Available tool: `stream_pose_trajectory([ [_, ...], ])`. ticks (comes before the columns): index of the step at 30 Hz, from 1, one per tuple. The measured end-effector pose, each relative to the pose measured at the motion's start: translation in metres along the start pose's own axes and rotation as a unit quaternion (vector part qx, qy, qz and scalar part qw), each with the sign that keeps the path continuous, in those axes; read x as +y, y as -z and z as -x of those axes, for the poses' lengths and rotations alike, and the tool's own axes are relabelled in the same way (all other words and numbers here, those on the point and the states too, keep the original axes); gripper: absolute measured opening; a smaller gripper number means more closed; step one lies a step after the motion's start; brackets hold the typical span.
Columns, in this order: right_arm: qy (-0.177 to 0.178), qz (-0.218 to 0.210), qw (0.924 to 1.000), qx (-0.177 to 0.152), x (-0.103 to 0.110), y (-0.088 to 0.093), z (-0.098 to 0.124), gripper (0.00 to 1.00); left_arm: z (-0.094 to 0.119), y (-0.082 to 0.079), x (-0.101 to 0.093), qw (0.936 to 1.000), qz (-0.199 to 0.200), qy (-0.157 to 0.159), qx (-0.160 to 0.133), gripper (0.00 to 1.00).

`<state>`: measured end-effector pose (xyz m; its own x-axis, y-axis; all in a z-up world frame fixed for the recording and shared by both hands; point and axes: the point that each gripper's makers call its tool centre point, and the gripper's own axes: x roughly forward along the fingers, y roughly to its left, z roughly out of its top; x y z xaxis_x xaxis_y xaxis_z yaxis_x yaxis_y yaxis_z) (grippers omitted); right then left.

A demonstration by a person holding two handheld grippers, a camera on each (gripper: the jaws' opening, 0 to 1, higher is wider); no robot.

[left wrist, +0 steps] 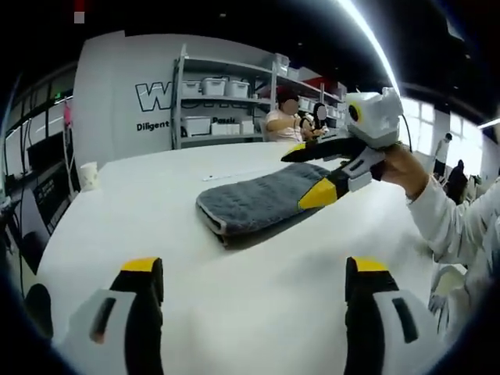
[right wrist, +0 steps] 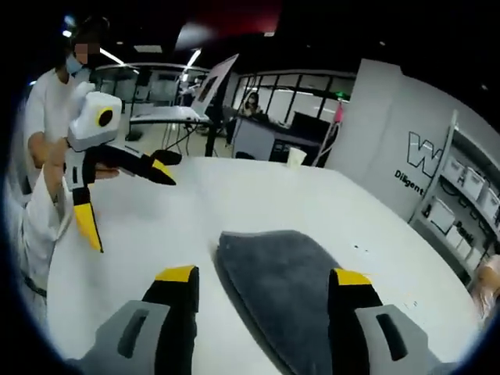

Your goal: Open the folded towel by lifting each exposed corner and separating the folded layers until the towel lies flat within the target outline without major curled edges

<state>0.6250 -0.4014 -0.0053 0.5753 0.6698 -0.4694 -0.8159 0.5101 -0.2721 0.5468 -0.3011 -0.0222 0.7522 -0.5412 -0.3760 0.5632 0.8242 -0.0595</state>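
Observation:
A grey towel lies folded on the white table, its thick folded edge toward the left gripper view. My right gripper, held in a hand, hovers open over the towel's right end, one yellow-tipped jaw above and one low beside it. In the right gripper view the towel lies between the right gripper's spread jaws. My left gripper is open over bare table, short of the towel. It also shows as the left gripper, open and raised over the table, apart from the towel.
A paper cup stands near the table's far left edge. Shelves with white bins line the back wall, and a seated person is behind the table. The person holding the grippers stands at the table's side.

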Motion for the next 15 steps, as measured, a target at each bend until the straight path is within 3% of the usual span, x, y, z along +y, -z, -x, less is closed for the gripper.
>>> stream_pose_trajectory([
  [12,-0.053,0.013,0.9984,-0.009,0.049,-0.012,-0.038,0.41,0.003,-0.004,0.001,1.0,0.004,0.003,-0.005,0.93],
  [15,-0.05,0.025,0.9984,-0.003,0.054,-0.012,-0.049,0.35,0.002,-0.005,0.003,1.0,0.006,0.003,-0.005,0.93],
])
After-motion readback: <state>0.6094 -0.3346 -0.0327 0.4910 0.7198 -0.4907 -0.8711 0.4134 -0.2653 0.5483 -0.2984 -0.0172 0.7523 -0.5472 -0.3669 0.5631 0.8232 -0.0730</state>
